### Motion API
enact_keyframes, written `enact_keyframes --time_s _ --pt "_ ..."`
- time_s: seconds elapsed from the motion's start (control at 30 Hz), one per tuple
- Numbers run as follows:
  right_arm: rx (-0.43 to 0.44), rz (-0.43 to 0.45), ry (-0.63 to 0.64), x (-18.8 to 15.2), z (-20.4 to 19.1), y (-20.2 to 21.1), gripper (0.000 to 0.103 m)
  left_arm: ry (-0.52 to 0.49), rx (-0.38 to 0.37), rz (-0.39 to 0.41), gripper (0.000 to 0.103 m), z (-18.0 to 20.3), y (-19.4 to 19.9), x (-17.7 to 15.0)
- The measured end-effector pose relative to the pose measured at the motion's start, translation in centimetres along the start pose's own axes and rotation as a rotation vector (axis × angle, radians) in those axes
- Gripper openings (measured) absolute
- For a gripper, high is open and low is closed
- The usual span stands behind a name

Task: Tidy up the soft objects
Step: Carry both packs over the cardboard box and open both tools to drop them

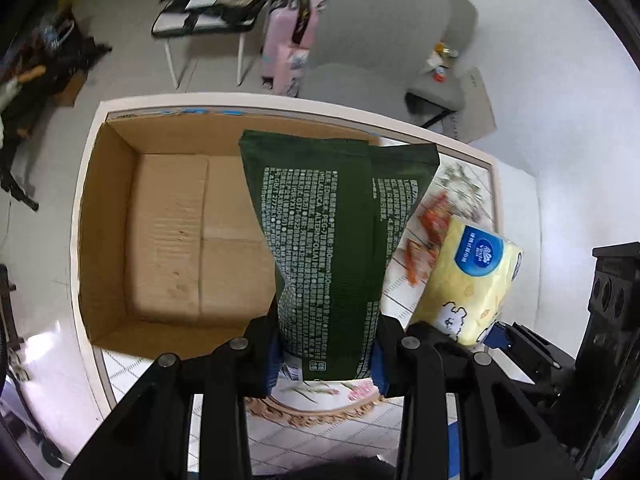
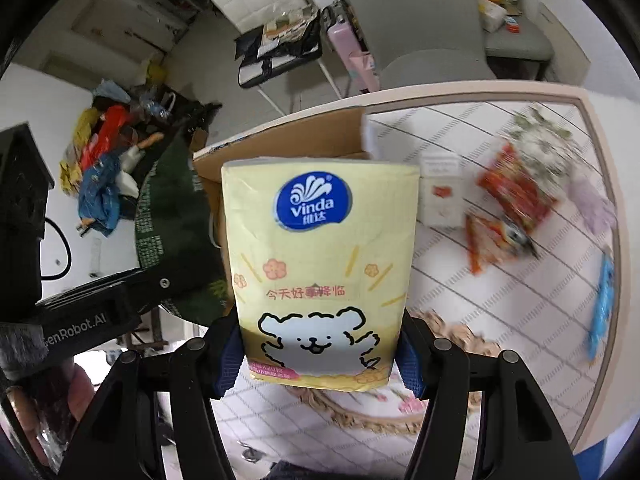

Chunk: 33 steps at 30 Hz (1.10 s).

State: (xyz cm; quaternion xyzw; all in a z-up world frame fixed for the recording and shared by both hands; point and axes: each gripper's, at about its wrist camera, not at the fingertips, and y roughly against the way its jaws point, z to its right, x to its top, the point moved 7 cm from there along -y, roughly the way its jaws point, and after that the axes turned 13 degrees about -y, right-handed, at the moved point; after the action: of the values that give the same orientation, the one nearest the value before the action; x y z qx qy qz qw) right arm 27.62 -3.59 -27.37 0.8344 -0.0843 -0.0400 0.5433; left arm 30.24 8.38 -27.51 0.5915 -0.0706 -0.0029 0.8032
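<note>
green pouch (image 1: pixel 328 248): 1 | yellow tissue pack (image 2: pixel 320 264): 1 | cardboard box (image 1: pixel 168 232): 1 | red snack packets (image 2: pixel 516 192): 2

The yellow tissue pack (image 2: pixel 320 272) shows "Vinda" on a blue badge. The green pouch (image 1: pixel 324 248) reads "MELALEUCA ALTERNIFOLIA". The black device (image 2: pixel 80 322) carries "enRobot.AI".

The left wrist view looks forward past its gripper (image 1: pixel 326 354), close above the cardboard box (image 1: pixel 168 236) just ahead. The right wrist view faces likewise over the worktop (image 2: pixel 500 300). Both share box, worktop and grey chair (image 1: pixel 384 32).
</note>
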Motion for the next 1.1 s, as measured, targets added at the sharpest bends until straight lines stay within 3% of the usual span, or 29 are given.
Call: enact_keyframes --time_s 0.23,0.4,0.77,0.83,0.87,0.93,1.0,1.1 --pt "-0.124 -0.057 0.047 3.6 -3.2 -8.6 0.066 0.048 -0.052 -0.102 0.032 -6.0 -5.6 2.9" --pt "-0.197 -0.079 0.068 5.8 -3.5 -12.8 0.066 0.049 -0.090 -0.158 0.032 -7.9 -8.8 4.2" --pt "-0.242 -0.090 0.045 8.8 -3.0 -15.7 0.067 -0.016 -0.060 -0.215 0.033 -8.0 -11.0 5.6" --pt "-0.247 -0.098 0.044 8.9 -3.0 -15.8 0.071 -0.019 -0.059 -0.220 0.034 -8.1 -11.1 5.7" --pt "-0.249 -0.100 0.051 9.0 -3.2 -15.7 0.074 -0.013 -0.062 -0.219 0.037 -8.2 -10.9 5.7" --pt "-0.252 -0.095 0.060 9.0 -3.3 -15.5 0.084 -0.012 -0.055 -0.202 0.052 -8.5 -10.5 6.0" --pt "-0.254 -0.090 0.066 8.9 -3.5 -15.1 0.084 -0.028 -0.020 -0.181 0.075 -8.8 -9.8 6.1" --pt "-0.269 -0.081 0.064 8.4 -3.7 -14.4 0.090 -0.049 0.016 -0.161 0.089 -9.1 -8.7 5.7"
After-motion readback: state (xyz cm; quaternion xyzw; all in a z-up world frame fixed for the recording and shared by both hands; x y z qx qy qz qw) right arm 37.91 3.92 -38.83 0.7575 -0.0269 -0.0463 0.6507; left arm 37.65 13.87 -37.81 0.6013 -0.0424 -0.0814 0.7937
